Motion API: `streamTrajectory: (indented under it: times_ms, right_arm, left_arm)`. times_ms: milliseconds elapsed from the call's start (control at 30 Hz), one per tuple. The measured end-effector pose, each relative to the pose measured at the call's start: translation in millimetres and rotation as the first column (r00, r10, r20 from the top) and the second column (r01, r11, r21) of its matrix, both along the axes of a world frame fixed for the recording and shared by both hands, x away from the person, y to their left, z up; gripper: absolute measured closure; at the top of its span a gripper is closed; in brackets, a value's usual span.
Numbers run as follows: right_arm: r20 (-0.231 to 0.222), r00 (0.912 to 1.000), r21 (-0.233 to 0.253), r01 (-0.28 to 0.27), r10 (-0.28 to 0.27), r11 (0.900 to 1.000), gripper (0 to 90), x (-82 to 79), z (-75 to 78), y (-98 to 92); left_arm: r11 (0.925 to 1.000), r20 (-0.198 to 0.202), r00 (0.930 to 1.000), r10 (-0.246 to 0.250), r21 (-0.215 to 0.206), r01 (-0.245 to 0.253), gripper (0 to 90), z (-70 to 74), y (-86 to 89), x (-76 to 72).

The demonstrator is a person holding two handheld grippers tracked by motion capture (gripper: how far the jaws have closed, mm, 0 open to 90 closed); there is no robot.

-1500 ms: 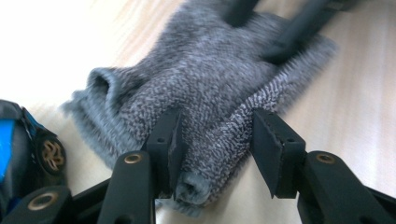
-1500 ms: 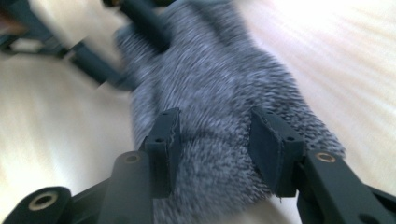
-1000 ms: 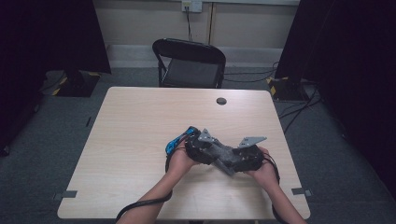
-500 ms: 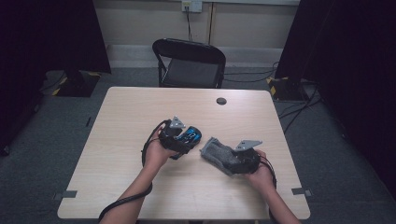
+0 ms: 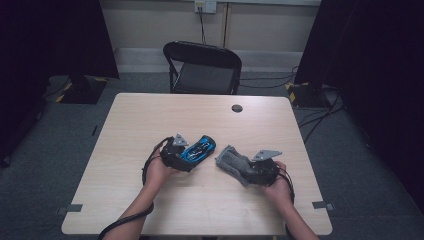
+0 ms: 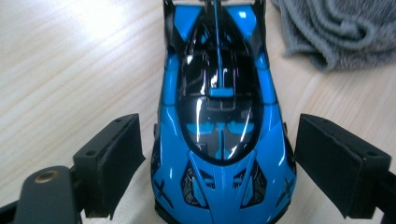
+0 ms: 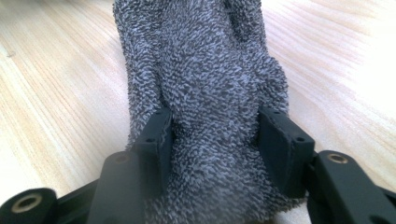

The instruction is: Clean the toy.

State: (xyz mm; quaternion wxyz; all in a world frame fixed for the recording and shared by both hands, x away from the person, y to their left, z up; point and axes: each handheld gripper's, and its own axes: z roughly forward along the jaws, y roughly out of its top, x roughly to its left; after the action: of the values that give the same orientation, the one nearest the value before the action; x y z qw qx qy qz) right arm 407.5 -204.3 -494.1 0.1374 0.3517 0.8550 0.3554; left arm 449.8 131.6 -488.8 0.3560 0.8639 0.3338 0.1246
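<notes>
left hand-held gripper [image 6: 219, 163] wide around toy car [image 6: 219, 116], nose cropped | right hand-held gripper [image 7: 215, 140] clamps cloth [image 7: 210, 84]

Glossy blue-and-black toy car [image 6: 219, 121], grey looped cloth [image 7: 210, 84], pale wood-grain table [image 5: 150, 115]

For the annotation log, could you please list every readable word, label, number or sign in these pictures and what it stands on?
None can be read: the blue toy car bears only black trim shapes, and the grey cloth, the table and both grippers carry no lettering.
</notes>
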Motion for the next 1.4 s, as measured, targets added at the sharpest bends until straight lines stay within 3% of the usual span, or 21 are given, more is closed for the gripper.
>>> streamTrajectory:
  times_ms: [100,233,533,633,867,1000,1100,1300,1400]
  right_arm:
    - [0.0,1.0,0.003,0.007,-0.007,1.0,50.7,-0.1,-0.1,-0.8]
    - [-0.006,0.9998,0.0,0.021,-0.021,1.0,55.4,0.5,0.8,-0.9]
    - [-0.026,0.9992,-0.015,0.03,-0.03,0.999,66.3,0.6,3.7,1.7]
    - [-0.039,0.9987,-0.005,0.034,-0.034,0.999,69.7,1.4,4.3,1.2]
    - [-0.078,0.9956,0.028,0.053,-0.051,0.998,74.5,9.9,16.0,-2.4]
    - [-0.056,0.9951,0.067,0.085,-0.081,0.994,74.9,23.8,37.7,-4.4]
    - [-0.037,0.9917,0.066,0.125,-0.123,0.99,74.9,42.1,50.8,-0.6]
    - [-0.039,0.9803,0.05,0.195,-0.194,0.979,74.8,79.8,46.4,21.9]
    - [-0.007,0.9784,0.004,0.207,-0.207,0.978,74.7,94.7,40.8,41.5]
  left_arm:
    - [0.9999,-0.009,0.9999,0.011,-0.005,-0.011,14.7,-5.4,0.6,-0.3]
    - [0.9998,-0.007,1.0,0.005,0.021,-0.005,15.4,-10.1,0.2,-1.7]
    - [1.0,-0.001,1.0,0.003,-0.002,-0.003,14.6,-13.5,3.0,-4.6]
    - [1.0,0.002,1.0,-0.001,-0.006,0.001,25.4,-11.5,3.9,-6.8]
    - [0.9999,0.009,0.9999,0.011,-0.011,-0.011,25.7,-12.2,3.8,-8.4]
    - [0.9999,0.016,0.9998,0.007,-0.013,-0.007,25.8,-12.7,4.6,-8.5]
    - [0.9997,0.02,0.9998,0.007,-0.023,-0.007,25.8,-13.7,5.4,-9.3]
    - [0.9997,0.021,0.9998,0.005,-0.024,-0.005,25.8,-13.8,5.7,-9.2]
    - [0.9997,0.022,0.9998,0.002,-0.026,-0.001,25.8,-14.1,6.3,-9.5]
